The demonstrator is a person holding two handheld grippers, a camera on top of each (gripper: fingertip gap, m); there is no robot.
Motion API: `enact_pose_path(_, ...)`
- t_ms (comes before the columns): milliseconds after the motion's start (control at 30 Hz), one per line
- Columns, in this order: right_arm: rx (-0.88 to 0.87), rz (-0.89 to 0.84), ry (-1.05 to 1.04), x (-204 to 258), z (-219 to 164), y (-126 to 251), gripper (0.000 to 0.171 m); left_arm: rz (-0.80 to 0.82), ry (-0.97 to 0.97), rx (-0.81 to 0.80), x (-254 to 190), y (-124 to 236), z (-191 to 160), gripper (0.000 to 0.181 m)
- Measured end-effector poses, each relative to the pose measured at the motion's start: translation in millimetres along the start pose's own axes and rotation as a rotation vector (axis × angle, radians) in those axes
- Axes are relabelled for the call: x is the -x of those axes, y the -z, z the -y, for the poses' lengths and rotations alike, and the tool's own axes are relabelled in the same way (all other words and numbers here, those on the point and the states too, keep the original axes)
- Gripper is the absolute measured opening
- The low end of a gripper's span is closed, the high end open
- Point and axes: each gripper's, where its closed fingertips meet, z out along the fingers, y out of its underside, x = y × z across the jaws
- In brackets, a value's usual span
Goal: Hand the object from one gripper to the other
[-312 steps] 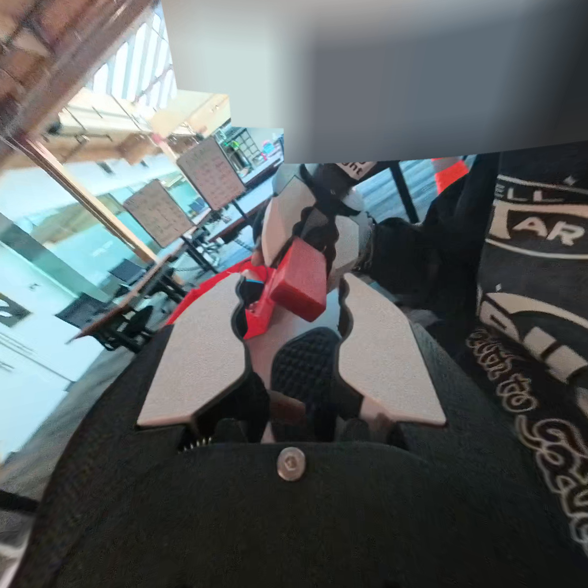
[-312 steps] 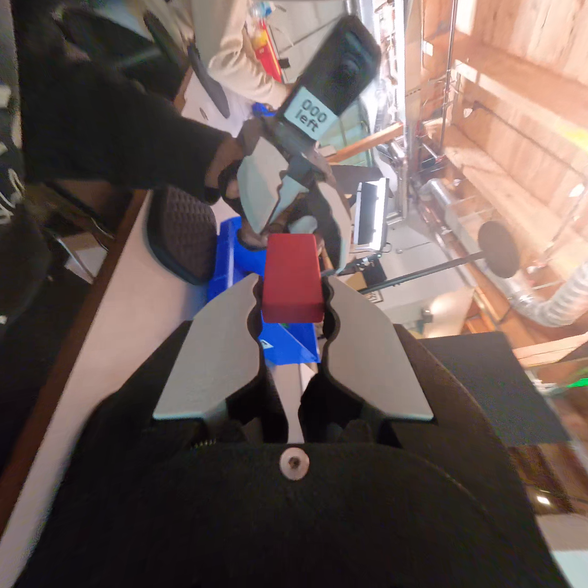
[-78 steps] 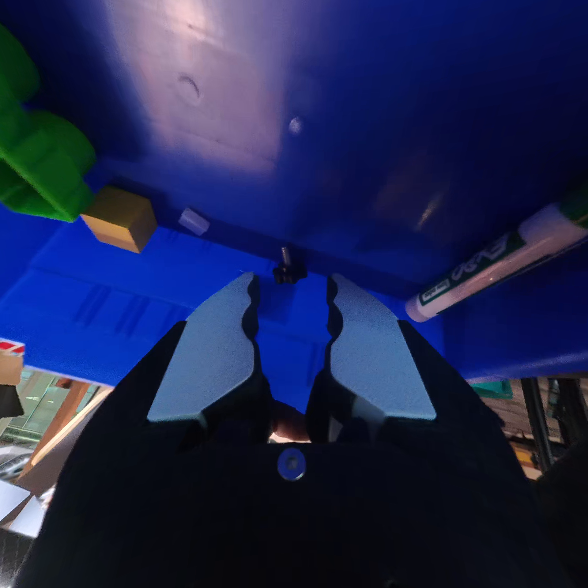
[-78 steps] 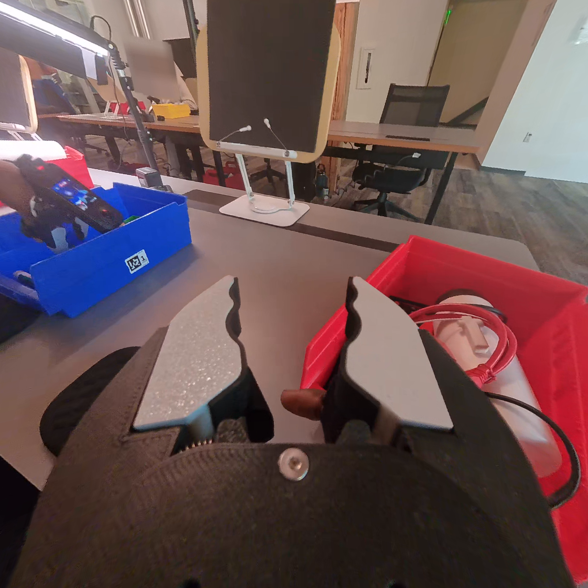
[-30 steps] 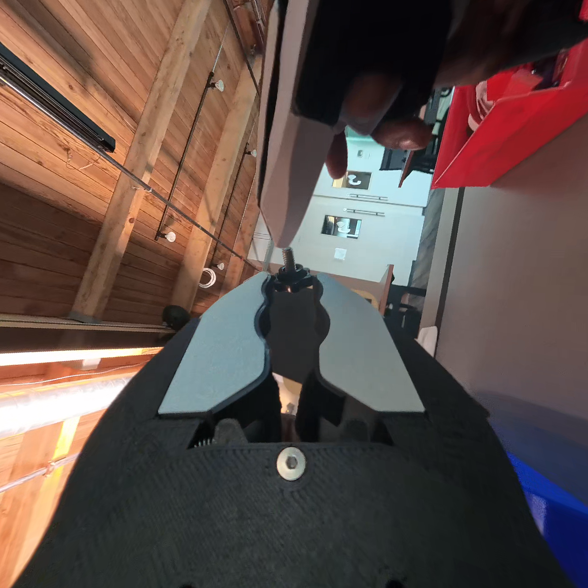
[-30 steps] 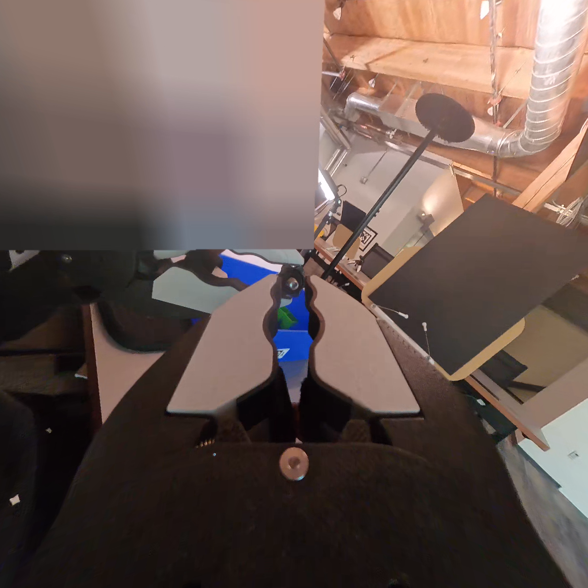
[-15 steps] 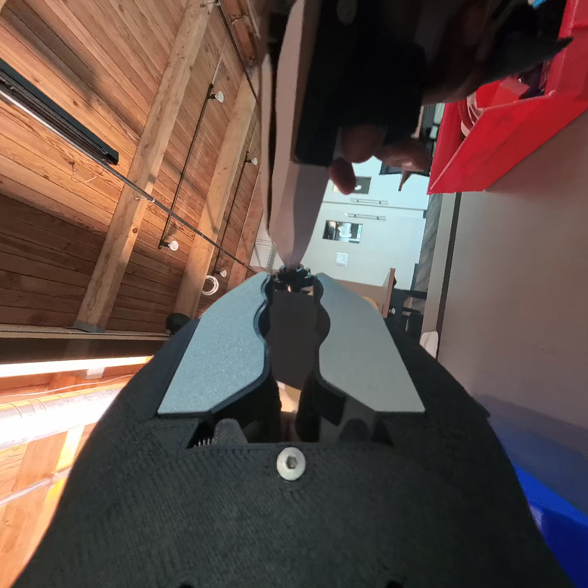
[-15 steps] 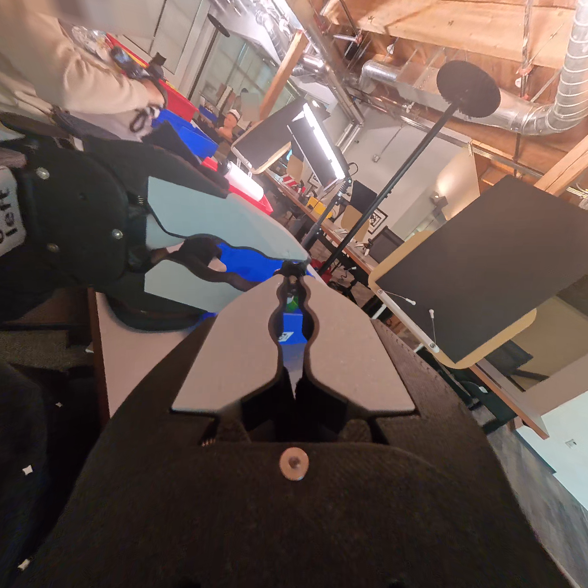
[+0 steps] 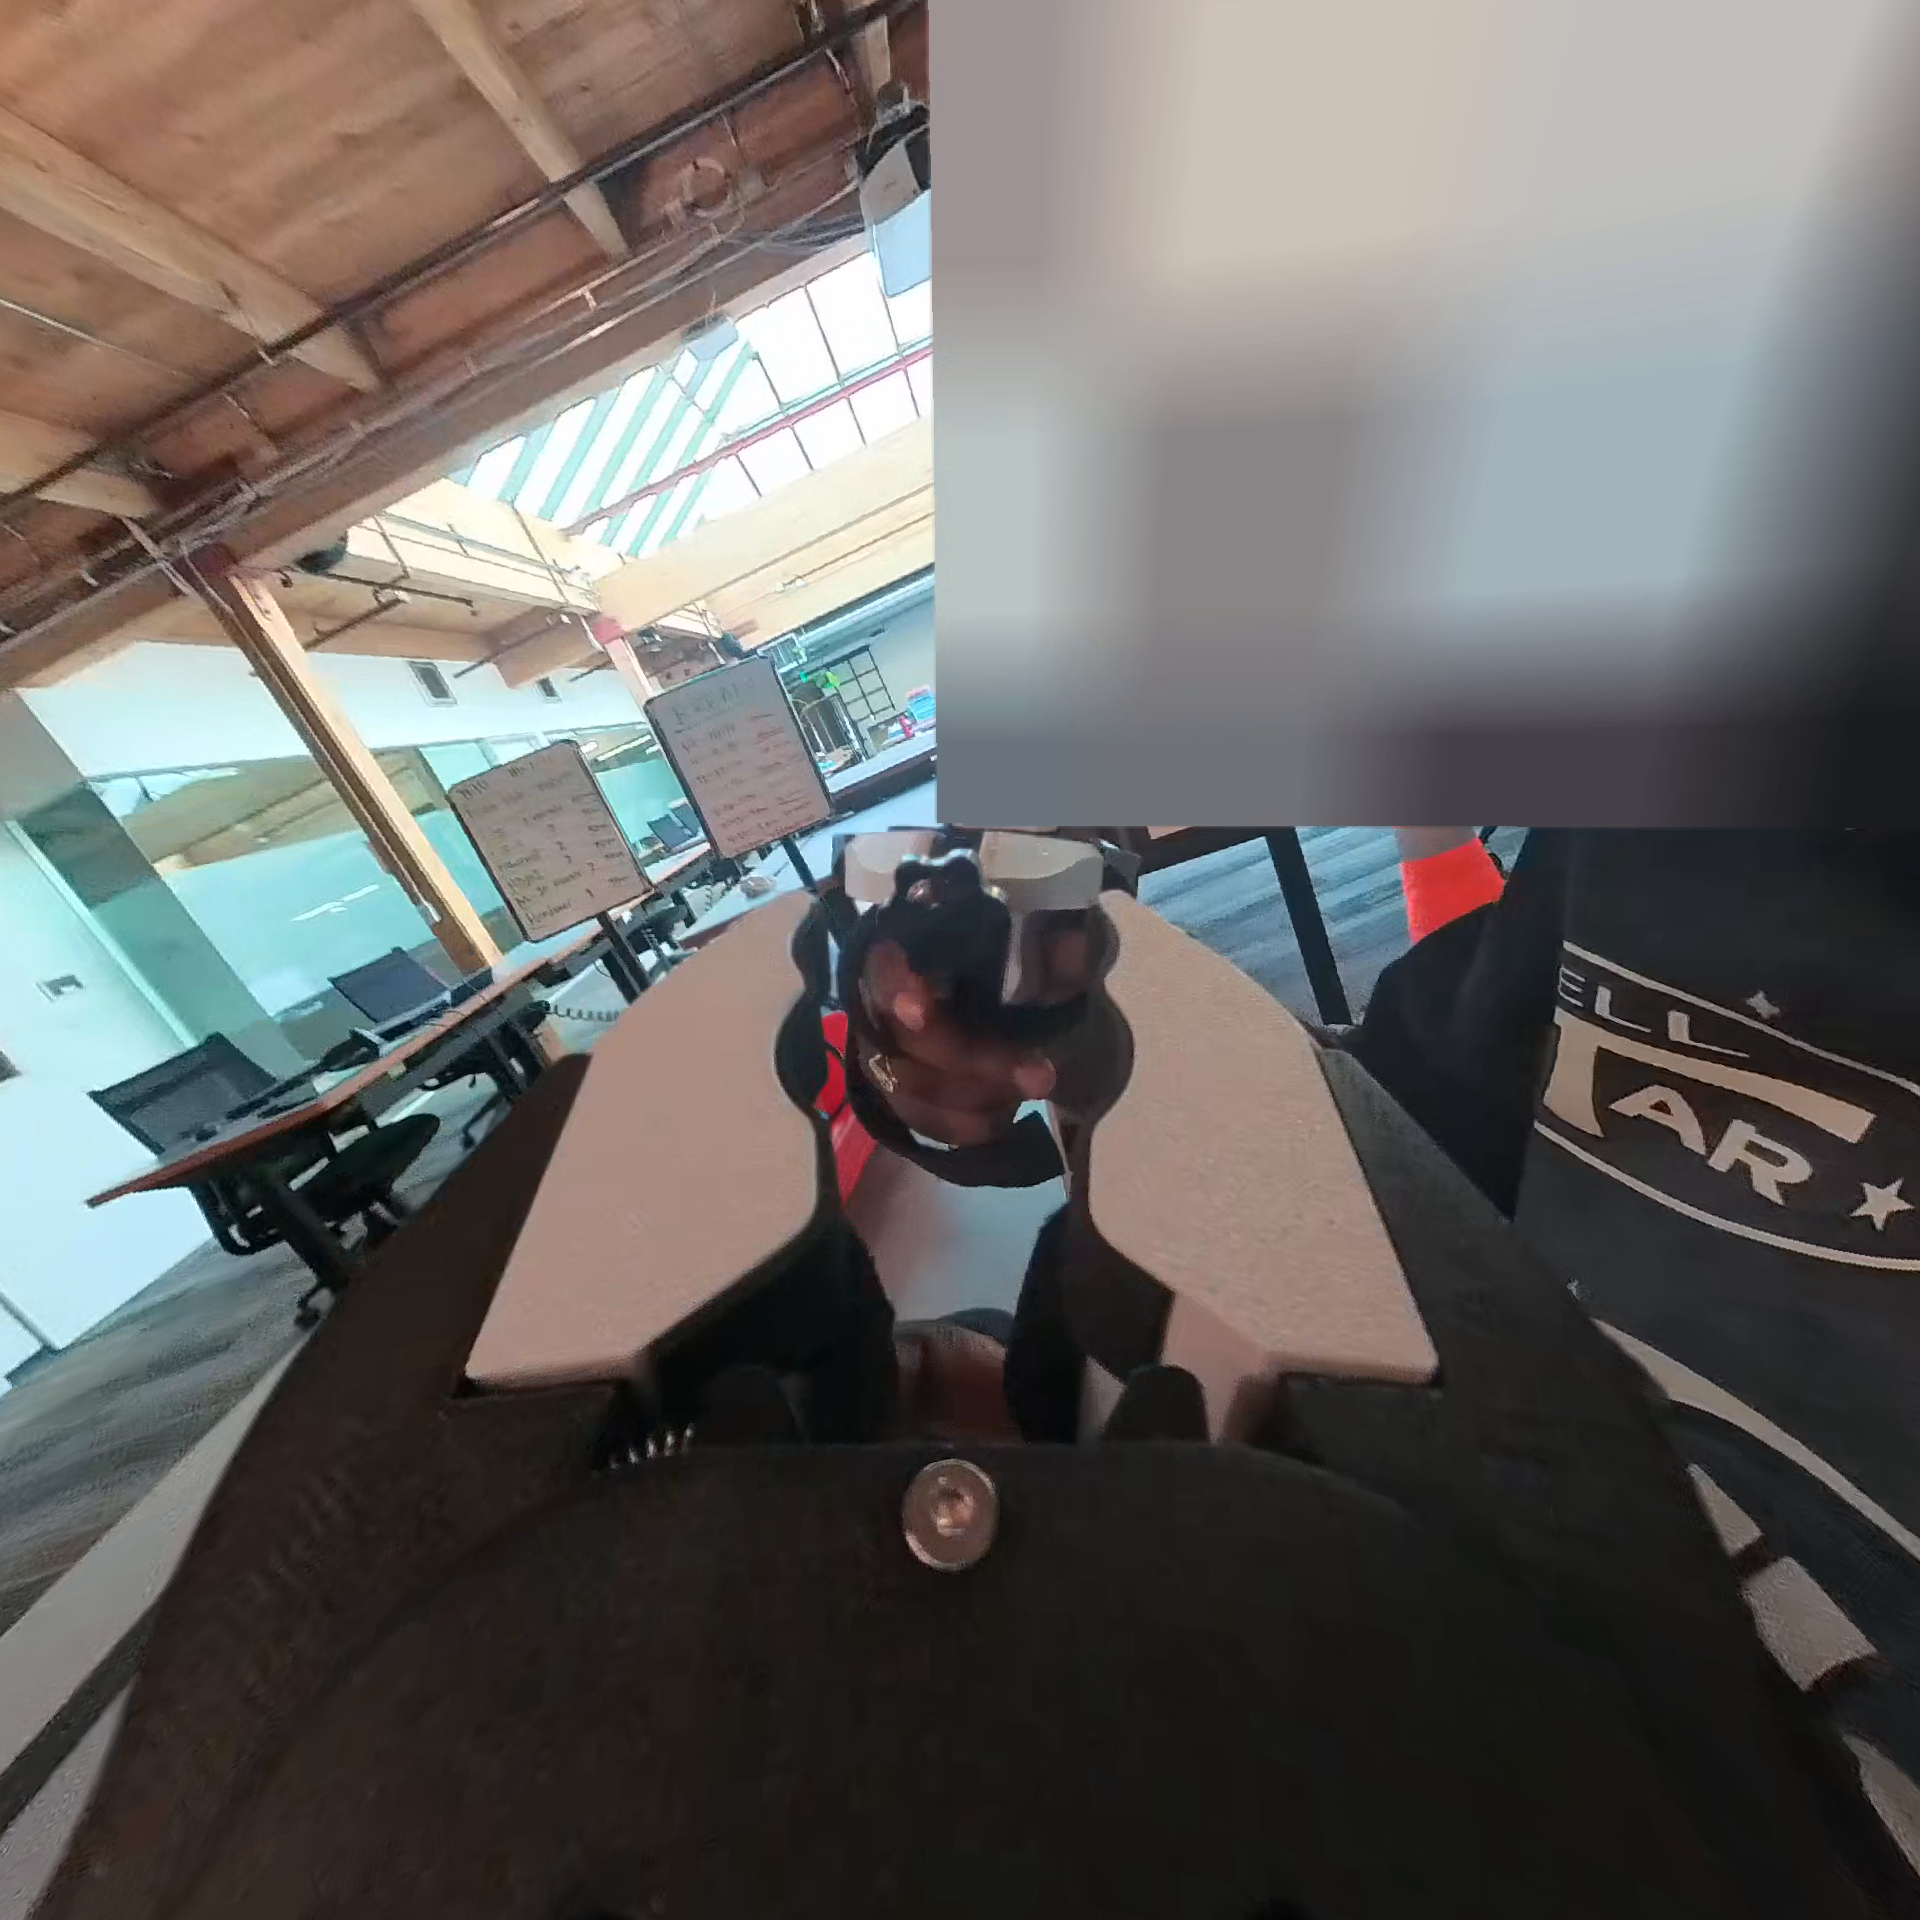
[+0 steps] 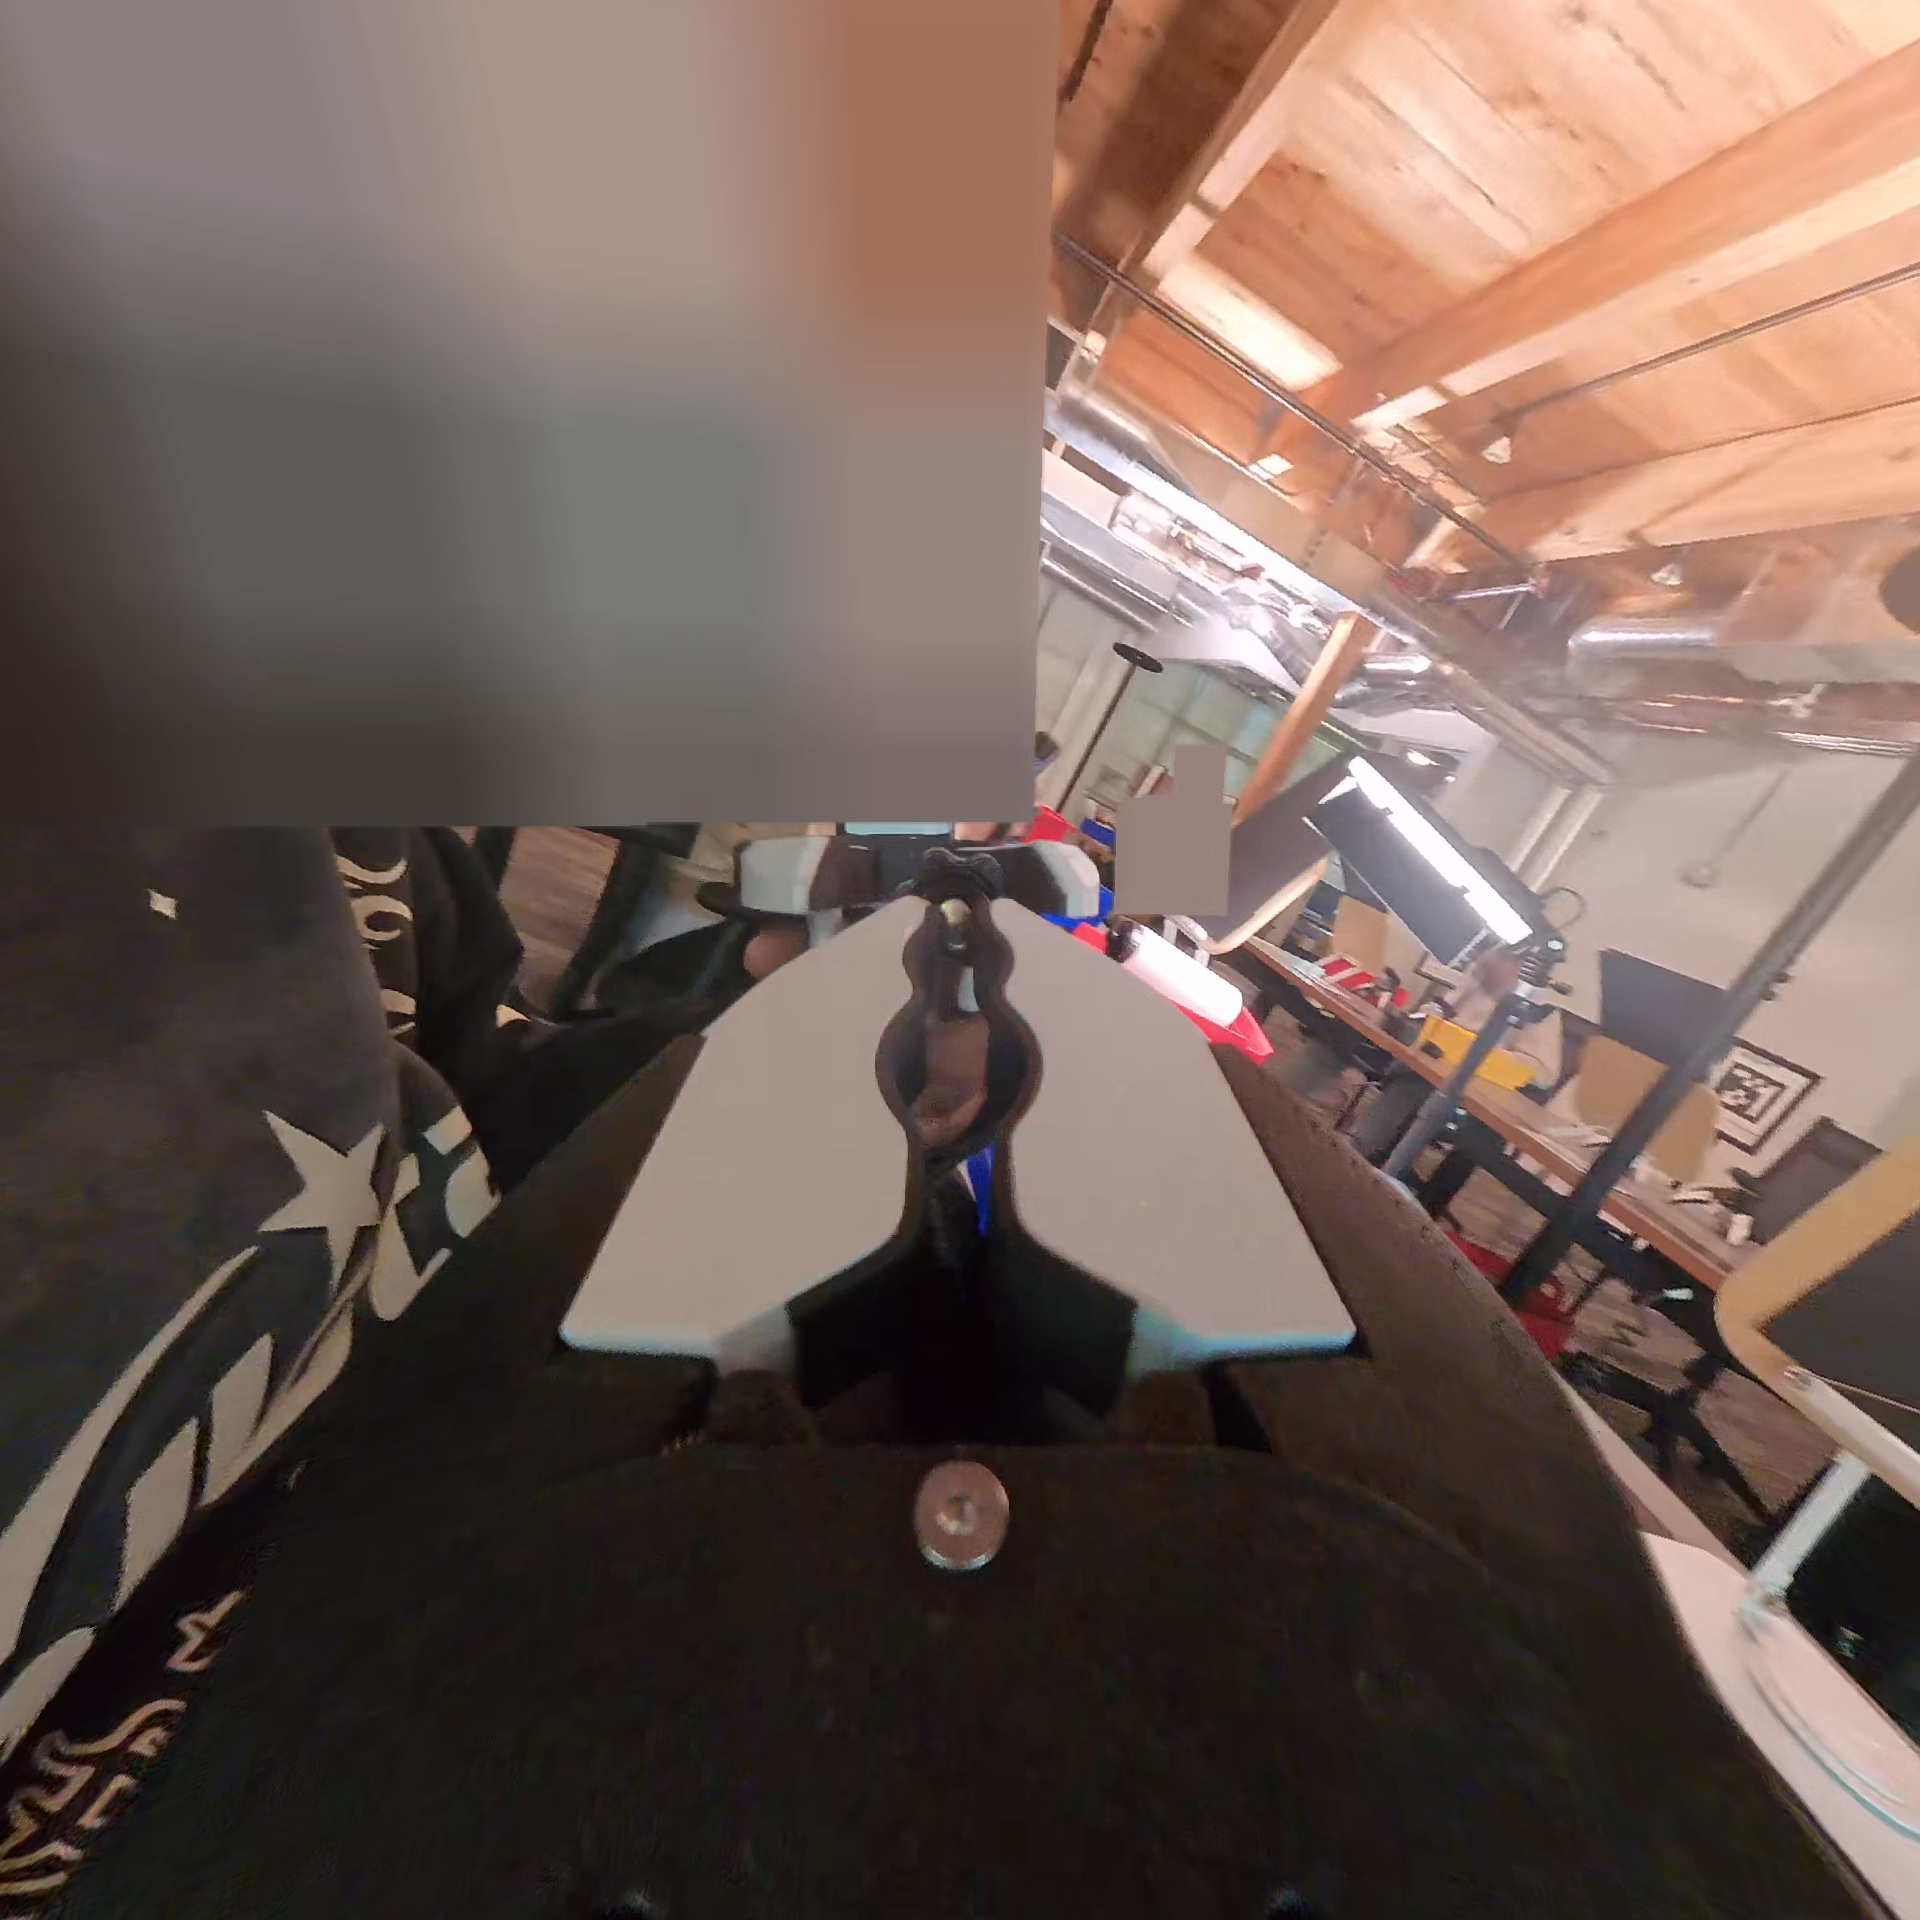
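The object is a small black knob screw (image 10: 956,871) with a metal stud. My right gripper (image 10: 954,909) is shut on the stud, and the knob sticks out just past its tips. My left gripper (image 9: 956,920) is open, and its fingers (image 9: 675,1143) stand apart on either side of the right gripper's tips (image 9: 1044,873). The screw (image 9: 932,885) shows there between those tips. In the right wrist view the left gripper (image 10: 920,873) faces me just beyond the knob, with its white fingertips (image 10: 784,873) spread wide. Both grippers are held up in the air.
A person in a black printed shirt (image 9: 1714,1143) is close on one side, also in the right wrist view (image 10: 260,1195). A red bin with a white bottle (image 10: 1174,977) lies behind. A black panel on a stand (image 10: 1849,1299) and a light pole (image 10: 1662,1060) are at the right. The tips of both grippers are at nearly the same place.
Half a second ago both grippers were shut on the screw. Now my left gripper has opened and let go, the right one keeps the screw, and both views have swung round.
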Motion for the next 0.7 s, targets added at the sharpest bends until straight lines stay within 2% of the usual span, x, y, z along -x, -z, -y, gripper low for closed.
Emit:
enact_pose_path(133,-0.006,0.018,-0.022,1,-1,0,0.006,0.005,0.015,0.045,0,-2,-5,0.037)
enact_pose_path(233,0.001,0.029,-0.027,3,-2,0,0.006,0.011,0.01,0.049,0,-2,-5,0.024)
enact_pose_path(367,0.022,0.006,-0.001,1,-3,-1,0.006,0.005,0.082,0.061,2,-1,-6,0.023)
enact_pose_path(500,0.095,-0.079,0.23,-3,-9,2,0.017,-0.012,0.301,0.064,8,0,-7,0.023)
enact_pose_path(600,0.169,-0.136,0.428,-5,-12,4,0.017,-0.062,0.404,0.096,5,2,-13,0.023)
enact_pose_path(700,0.189,-0.118,0.494,1,-13,4,0.014,-0.081,0.449,0.114,3,1,-16,0.023)
